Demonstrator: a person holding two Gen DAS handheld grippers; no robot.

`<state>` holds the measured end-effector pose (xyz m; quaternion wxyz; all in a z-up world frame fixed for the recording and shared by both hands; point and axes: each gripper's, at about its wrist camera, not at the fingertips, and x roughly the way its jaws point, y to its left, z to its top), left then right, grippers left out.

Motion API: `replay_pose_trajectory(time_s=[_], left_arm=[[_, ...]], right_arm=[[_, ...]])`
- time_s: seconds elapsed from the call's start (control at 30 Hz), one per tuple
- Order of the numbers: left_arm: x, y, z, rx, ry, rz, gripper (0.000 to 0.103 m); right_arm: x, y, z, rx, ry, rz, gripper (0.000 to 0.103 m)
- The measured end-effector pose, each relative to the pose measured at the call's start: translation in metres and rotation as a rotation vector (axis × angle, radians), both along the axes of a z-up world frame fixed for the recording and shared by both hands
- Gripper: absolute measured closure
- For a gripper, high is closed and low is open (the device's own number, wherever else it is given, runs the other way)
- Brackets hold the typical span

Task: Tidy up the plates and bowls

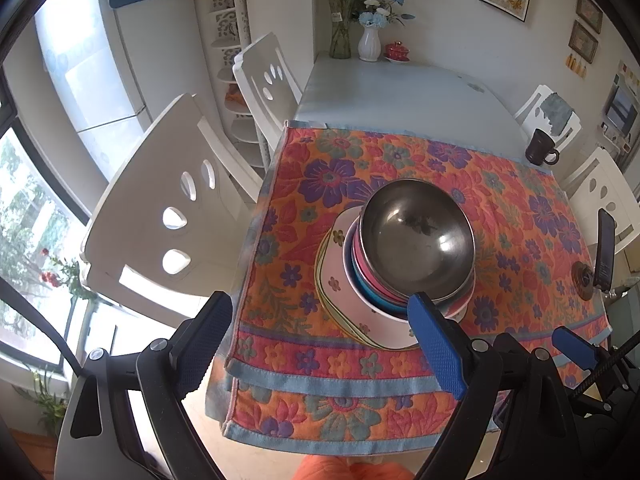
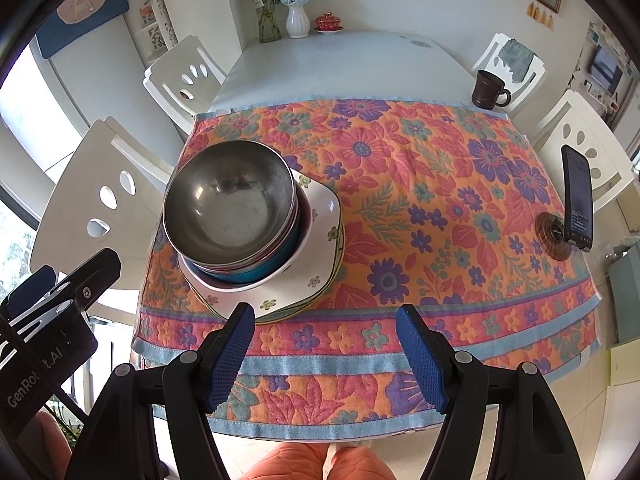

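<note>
Steel bowl point(image 2: 230, 212), centre-left, tops the nested bowls on fragile plates point(image 2: 316, 280): light, rigid, slippery, best gripped at its rim; both grippers' fingers point(image 2: 230, 354) spread wide, empty.

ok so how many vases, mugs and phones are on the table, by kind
vases: 2, a glass vase and a white vase
mugs: 1, the dark mug
phones: 1, the phone on its stand
total: 4
</note>
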<state>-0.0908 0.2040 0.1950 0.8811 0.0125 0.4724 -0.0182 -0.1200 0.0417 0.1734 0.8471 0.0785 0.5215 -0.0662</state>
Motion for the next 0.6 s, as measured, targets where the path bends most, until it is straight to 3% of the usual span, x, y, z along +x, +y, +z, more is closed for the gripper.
replay_pose_trajectory(time_s=[0.6], left_arm=[[0.0017,0.0031,-0.0045,0.005,0.016,0.010,0.014]], right_arm=[[0.0020,0.0046,-0.0040,-0.005,0.006,0.014,0.032]])
